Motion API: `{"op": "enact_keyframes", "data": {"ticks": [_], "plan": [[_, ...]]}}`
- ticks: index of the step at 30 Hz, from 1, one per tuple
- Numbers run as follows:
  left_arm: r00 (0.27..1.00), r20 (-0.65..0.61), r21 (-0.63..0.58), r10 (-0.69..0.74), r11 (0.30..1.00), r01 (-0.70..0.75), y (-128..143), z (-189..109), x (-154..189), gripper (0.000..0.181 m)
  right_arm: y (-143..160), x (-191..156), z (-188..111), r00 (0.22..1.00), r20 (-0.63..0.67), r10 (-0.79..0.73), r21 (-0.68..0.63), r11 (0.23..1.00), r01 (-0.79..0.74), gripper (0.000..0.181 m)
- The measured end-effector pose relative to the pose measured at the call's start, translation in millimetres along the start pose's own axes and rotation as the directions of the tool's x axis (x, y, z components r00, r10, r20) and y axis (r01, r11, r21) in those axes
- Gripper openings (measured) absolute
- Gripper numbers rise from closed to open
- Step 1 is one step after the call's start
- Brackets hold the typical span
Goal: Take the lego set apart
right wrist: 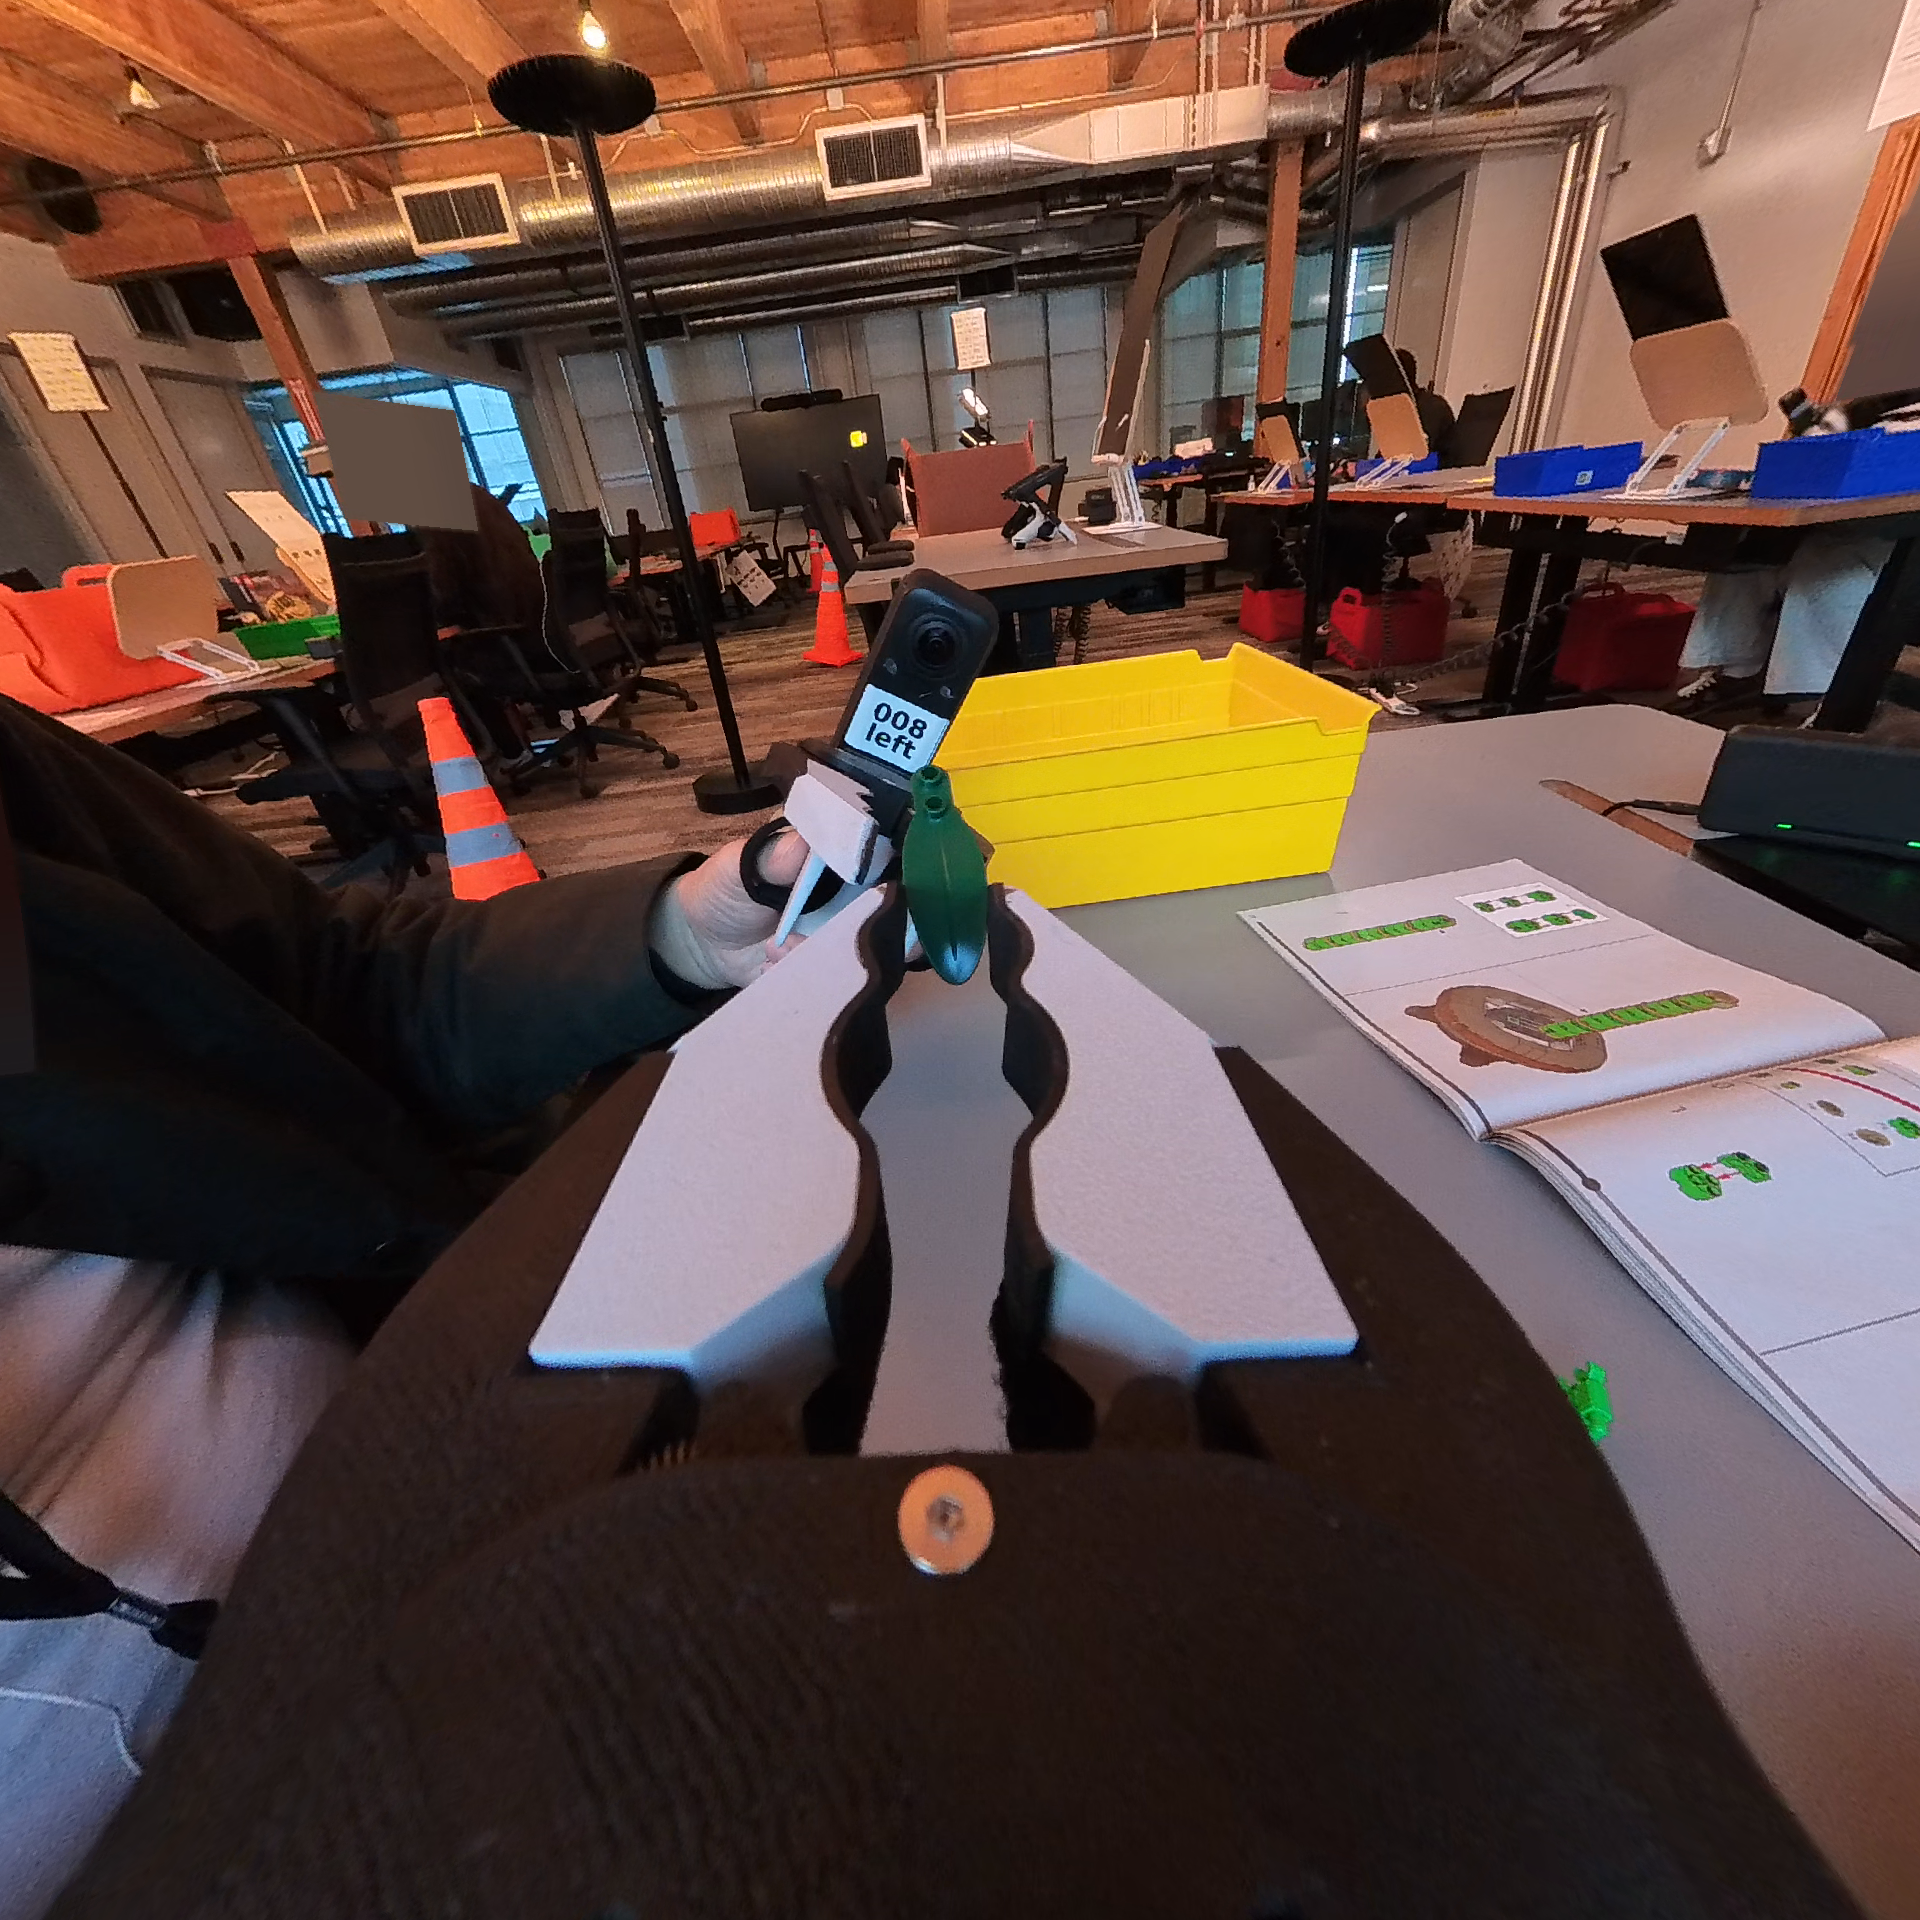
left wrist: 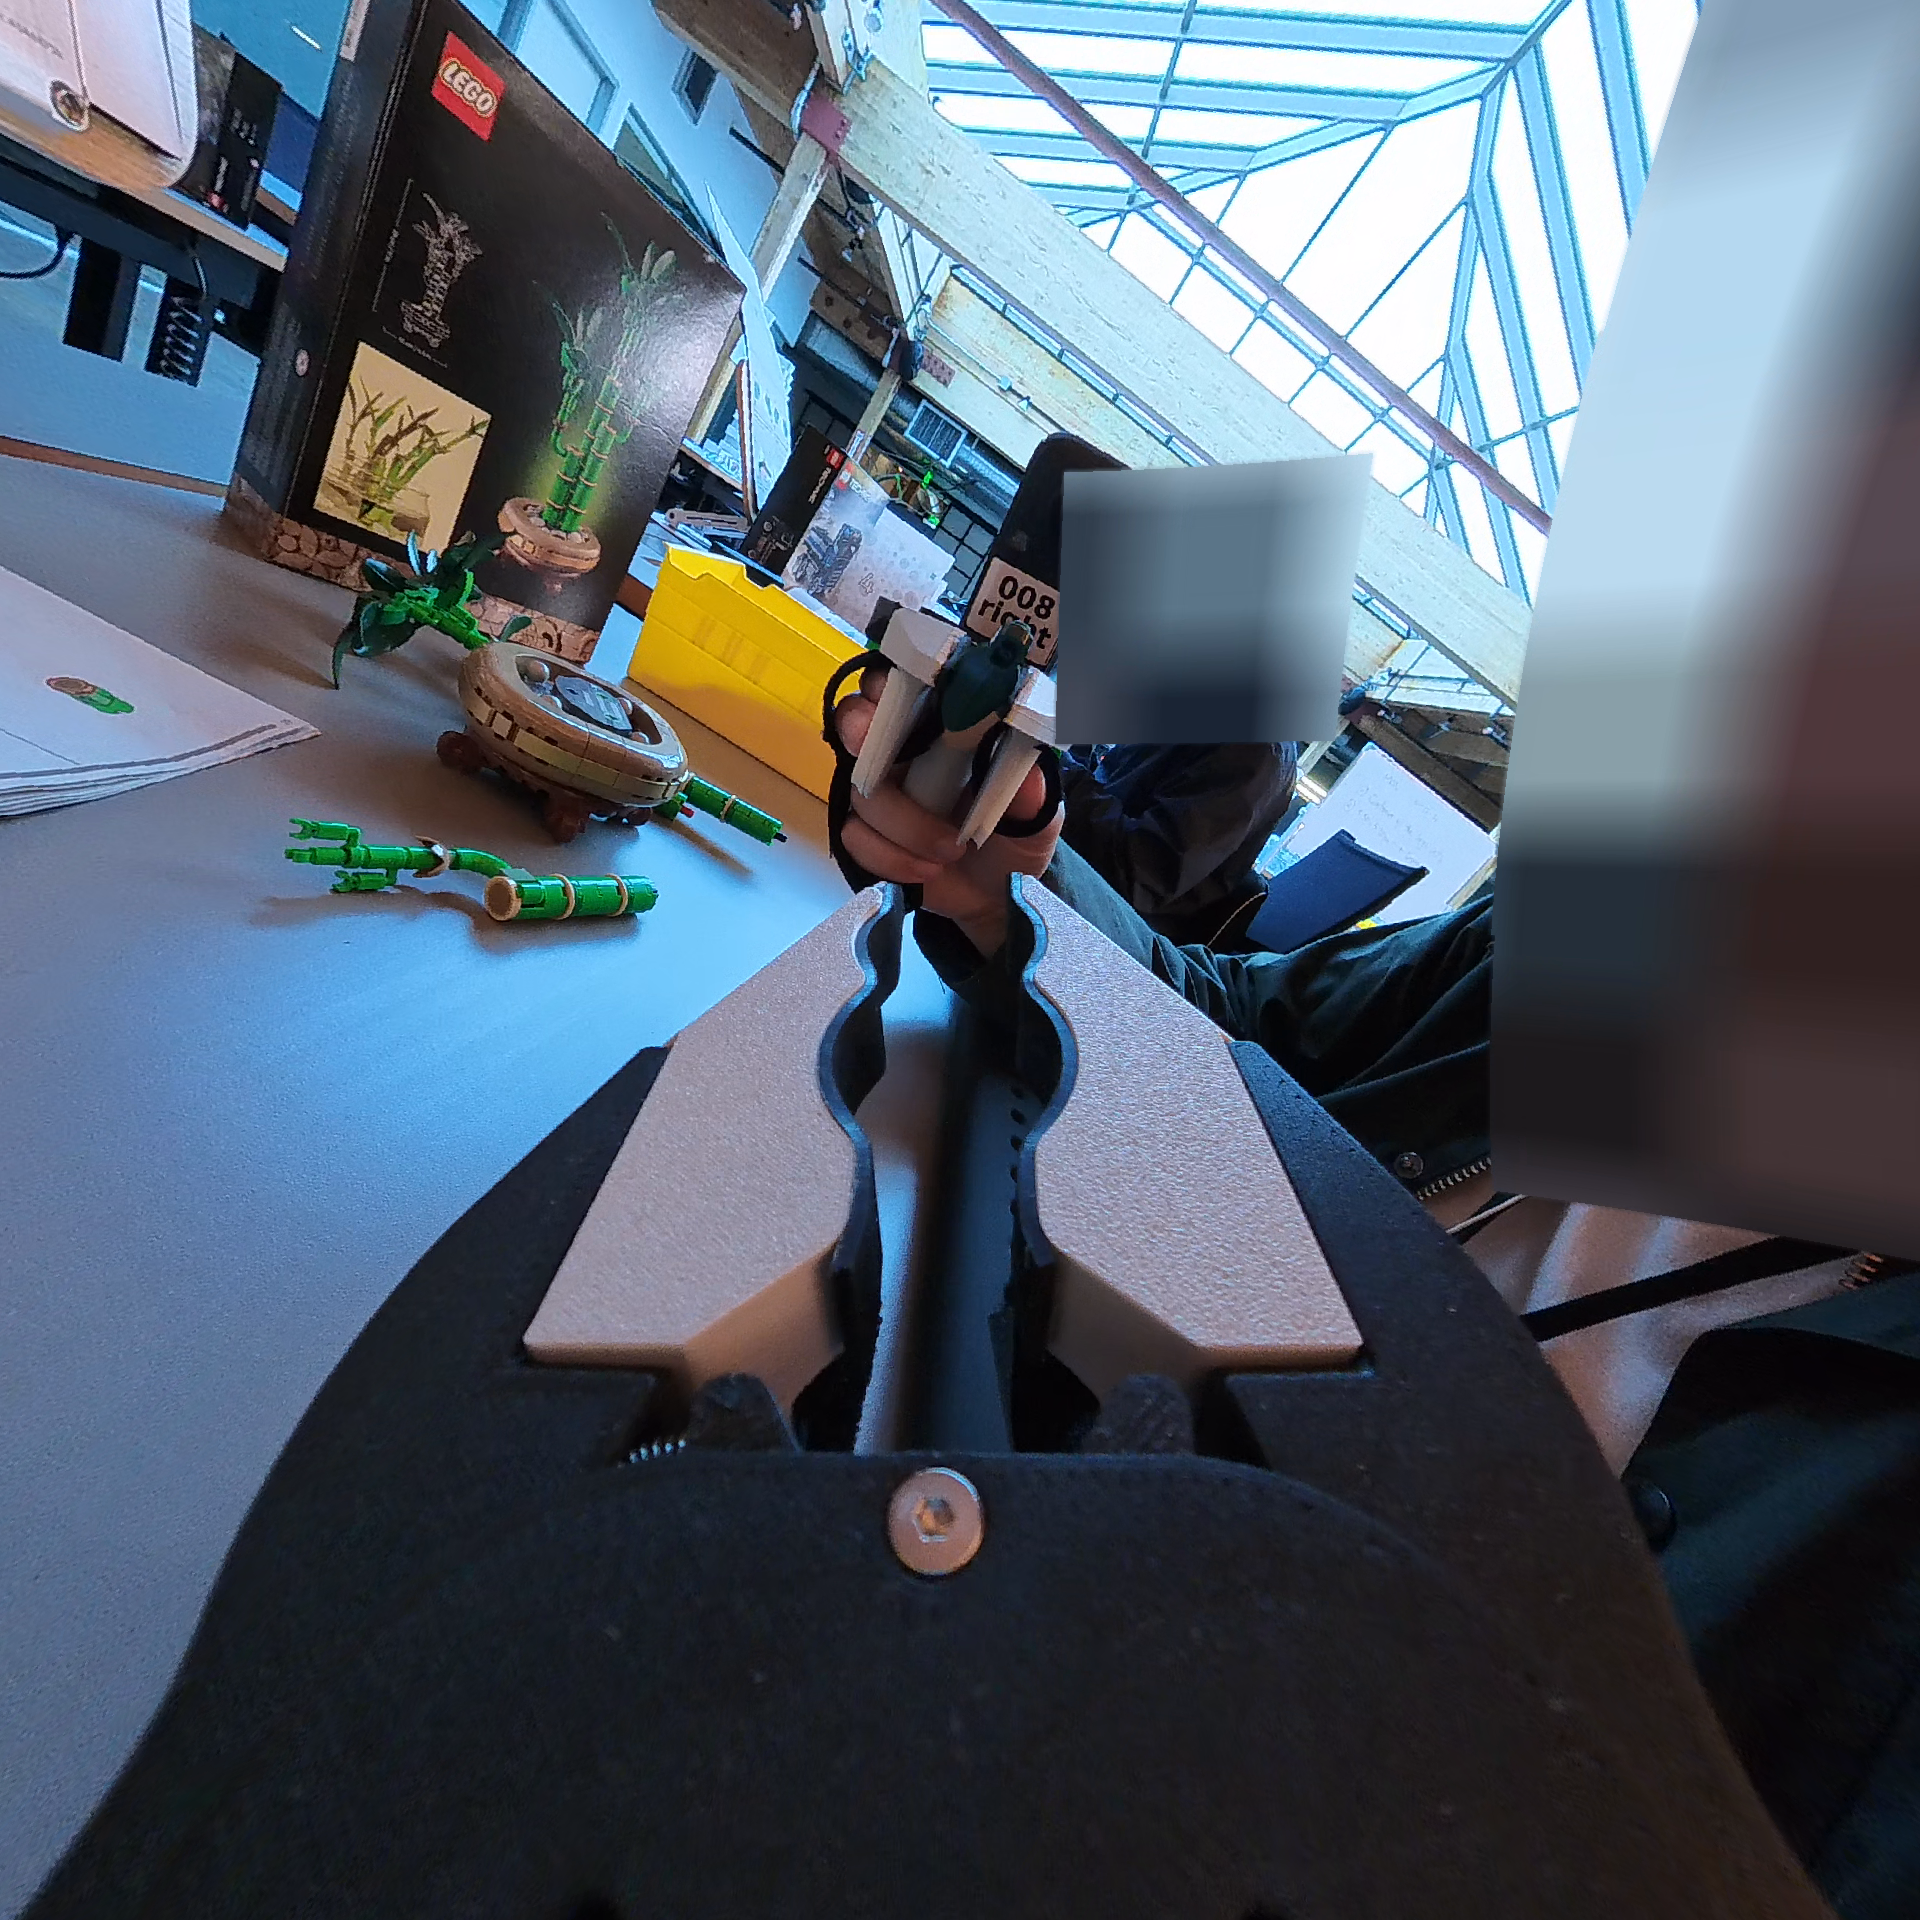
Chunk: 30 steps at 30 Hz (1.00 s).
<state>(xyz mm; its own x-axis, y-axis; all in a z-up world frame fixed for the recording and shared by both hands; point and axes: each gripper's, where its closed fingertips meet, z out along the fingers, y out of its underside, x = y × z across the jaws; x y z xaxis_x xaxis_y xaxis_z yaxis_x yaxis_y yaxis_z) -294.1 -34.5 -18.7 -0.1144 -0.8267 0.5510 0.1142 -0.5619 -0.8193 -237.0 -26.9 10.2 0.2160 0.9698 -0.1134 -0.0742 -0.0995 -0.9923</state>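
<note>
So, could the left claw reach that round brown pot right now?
Probably yes: the left claw is open and empty, and the pot sits uncovered, loose green stalks merely beside it.

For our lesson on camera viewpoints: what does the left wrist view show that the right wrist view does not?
Only the left wrist view shows the lego box, the brown pot base and loose bamboo stalks. Only the right wrist view shows the open pages of the booklet and an orange cone. Both show the yellow bin and the dark green leaf in the right gripper.
</note>
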Motion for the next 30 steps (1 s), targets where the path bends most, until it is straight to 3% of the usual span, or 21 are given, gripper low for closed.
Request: {"op": "enact_keyframes", "data": {"ticks": [20,30], "plan": [[1.0,0.006,-0.009,0.005,1.0,-0.005,1.7,0.6,-0.6,0.017,1.3,0.9,0.4,1.0,-0.015,-0.024,-0.008,1.0,0.024,0.013],[1.0,0.006,-0.009,0.006,1.0,-0.006,1.8,0.6,-0.2,0.017,8.6,-1.9,4.7,0.991,-0.038,-0.131,-0.061,0.99,0.128,0.014]]}}
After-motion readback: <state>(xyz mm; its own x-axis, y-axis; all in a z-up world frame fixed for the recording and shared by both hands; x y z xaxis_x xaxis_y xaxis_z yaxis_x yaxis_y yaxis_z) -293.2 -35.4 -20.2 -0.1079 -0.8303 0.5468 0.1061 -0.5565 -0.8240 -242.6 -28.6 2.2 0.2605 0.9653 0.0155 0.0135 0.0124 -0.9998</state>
